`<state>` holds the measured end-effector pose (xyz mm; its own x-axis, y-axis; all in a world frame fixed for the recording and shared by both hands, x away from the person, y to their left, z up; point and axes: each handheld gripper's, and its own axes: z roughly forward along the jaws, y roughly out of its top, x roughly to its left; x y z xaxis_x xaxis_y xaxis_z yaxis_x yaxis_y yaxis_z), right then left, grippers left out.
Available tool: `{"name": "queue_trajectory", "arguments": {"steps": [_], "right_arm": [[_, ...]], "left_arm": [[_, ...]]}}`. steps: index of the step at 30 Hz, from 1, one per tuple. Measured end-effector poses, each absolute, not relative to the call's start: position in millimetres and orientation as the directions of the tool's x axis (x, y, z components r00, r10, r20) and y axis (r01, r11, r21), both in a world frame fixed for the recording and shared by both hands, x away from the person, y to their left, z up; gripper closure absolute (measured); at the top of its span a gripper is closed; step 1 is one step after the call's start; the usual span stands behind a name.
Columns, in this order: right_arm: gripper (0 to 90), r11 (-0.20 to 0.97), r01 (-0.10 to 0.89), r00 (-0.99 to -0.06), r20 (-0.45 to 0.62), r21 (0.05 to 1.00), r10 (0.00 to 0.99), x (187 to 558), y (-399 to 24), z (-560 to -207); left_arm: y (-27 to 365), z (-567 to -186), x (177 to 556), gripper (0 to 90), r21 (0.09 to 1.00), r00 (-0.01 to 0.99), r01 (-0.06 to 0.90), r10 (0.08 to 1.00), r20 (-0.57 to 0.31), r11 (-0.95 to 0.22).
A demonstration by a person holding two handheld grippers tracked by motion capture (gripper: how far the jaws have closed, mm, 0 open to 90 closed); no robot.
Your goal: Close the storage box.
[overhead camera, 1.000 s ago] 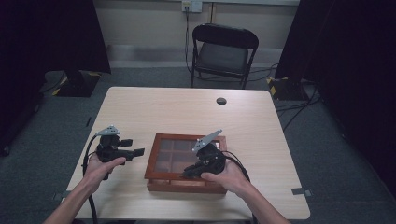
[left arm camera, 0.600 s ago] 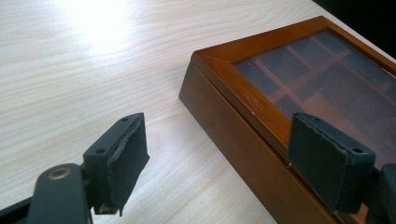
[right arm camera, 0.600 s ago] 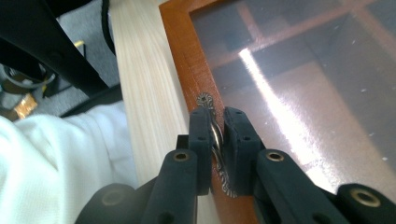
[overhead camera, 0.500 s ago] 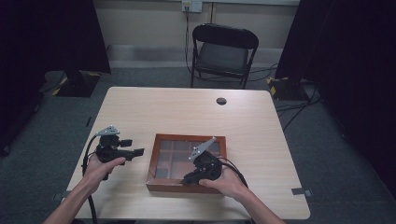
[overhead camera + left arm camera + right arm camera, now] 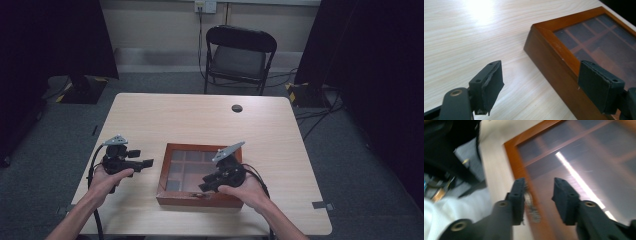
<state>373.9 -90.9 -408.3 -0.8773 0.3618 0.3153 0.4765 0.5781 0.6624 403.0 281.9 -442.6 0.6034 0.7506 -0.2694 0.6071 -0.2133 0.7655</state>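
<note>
High view has the wooden box (image 5: 200, 176) at the near middle of the table (image 5: 210, 117), long axis running 3 to 9 o'clock. Right gripper (image 5: 207, 184) hangs over its near edge, jaws partly apart and empty, the small metal latch (image 5: 530, 203) just beside one pad — so that hand's clearly the nearer. Left gripper (image 5: 146, 163) sits at the box's 9 o'clock, jaws wide, aimed at its side. Pale wood top, grey carpet, a folding chair (image 5: 240, 55) at 12 — dark curtains either side.
</note>
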Motion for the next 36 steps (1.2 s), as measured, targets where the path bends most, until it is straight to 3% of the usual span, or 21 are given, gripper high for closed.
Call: {"name": "queue_trajectory", "arguments": {"steps": [2,3,5,11,16,22,25,26,30,36], "right_arm": [[56.9,0.557,0.486,-0.869,0.304,0.674,0.391,375,-97,-405],[46.3,0.491,0.515,-0.836,0.284,0.703,0.470,378,-113,-399],[43.7,0.447,0.541,-0.803,0.281,0.712,0.525,381,-128,-398],[22.9,0.306,0.626,-0.665,0.287,0.717,0.689,388,-176,-398],[15.1,0.225,0.685,-0.524,0.254,0.693,0.813,391,-214,-408],[15.0,0.158,0.753,-0.393,0.244,0.639,0.886,394,-255,-432],[15.1,0.154,0.770,-0.364,0.229,0.619,0.903,396,-263,-444],[15.1,0.142,0.793,-0.315,0.200,0.592,0.928,399,-269,-456],[15.1,0.156,0.807,-0.280,0.136,0.569,0.950,401,-272,-467],[14.5,0.173,0.818,-0.258,0.081,0.548,0.963,400,-274,-478]], "left_arm": [[282,-443,403,20.1,0.765,0.599,0.608,0.754,-0.270,-0.210],[283,-444,404,20.1,0.765,0.588,0.611,0.764,-0.264,-0.205],[284,-444,404,20.3,0.771,0.589,0.601,0.768,-0.250,-0.210],[291,-444,403,20.6,0.769,0.580,0.603,0.779,-0.239,-0.212],[305,-452,403,20.6,0.745,0.547,0.630,0.807,-0.224,-0.220],[317,-463,403,22.7,0.725,0.508,0.655,0.834,-0.214,-0.213],[320,-472,407,22.7,0.698,0.501,0.672,0.846,-0.181,-0.248],[321,-476,408,22.7,0.684,0.504,0.676,0.849,-0.157,-0.274],[320,-486,410,19.4,0.641,0.509,0.698,0.852,-0.127,-0.321],[313,-491,405,15.7,0.661,0.517,0.657,0.855,-0.042,-0.364]]}}
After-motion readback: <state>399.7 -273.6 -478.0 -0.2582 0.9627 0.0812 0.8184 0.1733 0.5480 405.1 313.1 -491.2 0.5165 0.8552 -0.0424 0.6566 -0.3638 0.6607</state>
